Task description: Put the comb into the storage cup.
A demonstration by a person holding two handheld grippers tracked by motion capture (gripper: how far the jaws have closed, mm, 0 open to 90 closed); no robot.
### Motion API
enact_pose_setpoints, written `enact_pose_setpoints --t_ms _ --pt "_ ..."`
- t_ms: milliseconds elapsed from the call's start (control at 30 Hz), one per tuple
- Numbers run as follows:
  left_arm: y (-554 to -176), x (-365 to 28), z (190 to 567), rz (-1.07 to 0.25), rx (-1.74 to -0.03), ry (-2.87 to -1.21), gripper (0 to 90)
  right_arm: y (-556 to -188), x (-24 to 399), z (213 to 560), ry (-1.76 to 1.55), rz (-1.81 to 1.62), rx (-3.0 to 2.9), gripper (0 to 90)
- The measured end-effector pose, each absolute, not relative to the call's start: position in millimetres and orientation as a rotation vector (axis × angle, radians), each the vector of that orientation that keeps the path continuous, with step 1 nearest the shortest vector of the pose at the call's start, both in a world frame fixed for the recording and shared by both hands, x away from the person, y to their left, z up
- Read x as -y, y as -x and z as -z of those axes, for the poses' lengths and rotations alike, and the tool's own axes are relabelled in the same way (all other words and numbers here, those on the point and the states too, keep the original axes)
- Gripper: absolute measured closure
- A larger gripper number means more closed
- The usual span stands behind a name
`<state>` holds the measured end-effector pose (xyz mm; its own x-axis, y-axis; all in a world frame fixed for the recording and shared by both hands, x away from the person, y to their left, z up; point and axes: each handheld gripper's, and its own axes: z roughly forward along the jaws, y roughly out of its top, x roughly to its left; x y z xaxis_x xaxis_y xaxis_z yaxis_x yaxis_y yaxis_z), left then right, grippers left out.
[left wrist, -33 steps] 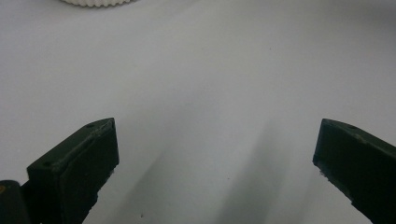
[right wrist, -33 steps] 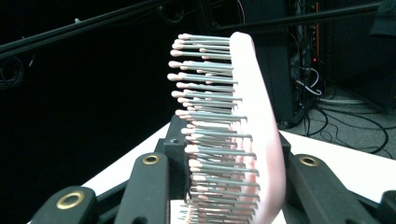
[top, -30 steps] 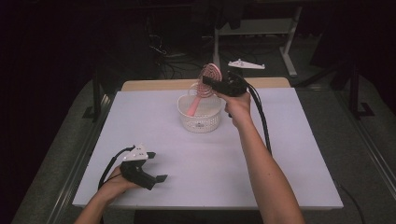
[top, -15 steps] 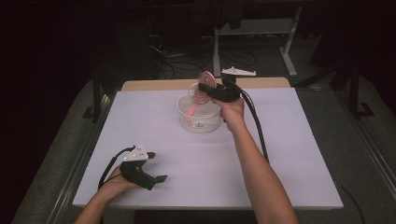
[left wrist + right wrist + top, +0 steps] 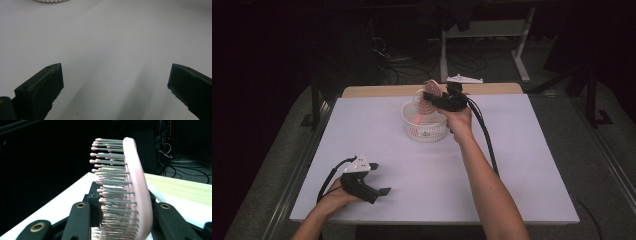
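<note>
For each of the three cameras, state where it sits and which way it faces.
High view: above the person's side, looking forward and down on the white table; both forearms, left gripper, right gripper.
Left gripper view: rides the left gripper, low over the table, toward the basket; open jaws.
Right gripper view: rides the right gripper, looking along the pink hairbrush clamped in its jaws.
Shared: high and right gripper views show the hairbrush; high and left show the basket.

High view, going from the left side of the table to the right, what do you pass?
left gripper, open on the table → white basket → pink hairbrush, handle down in the basket → right gripper clamping the brush head
</note>
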<state>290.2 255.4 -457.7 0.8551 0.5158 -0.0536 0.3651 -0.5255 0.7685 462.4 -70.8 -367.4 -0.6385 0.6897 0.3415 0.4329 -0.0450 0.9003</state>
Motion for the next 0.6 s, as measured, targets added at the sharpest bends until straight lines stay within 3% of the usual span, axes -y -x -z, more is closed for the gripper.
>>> enact_pose_setpoints --t_ms 600 --pt "-290 -255 457 -0.227 -0.634 -2.184 0.0 -456 81 371 -1.195 -1.686 -2.028 60.6"
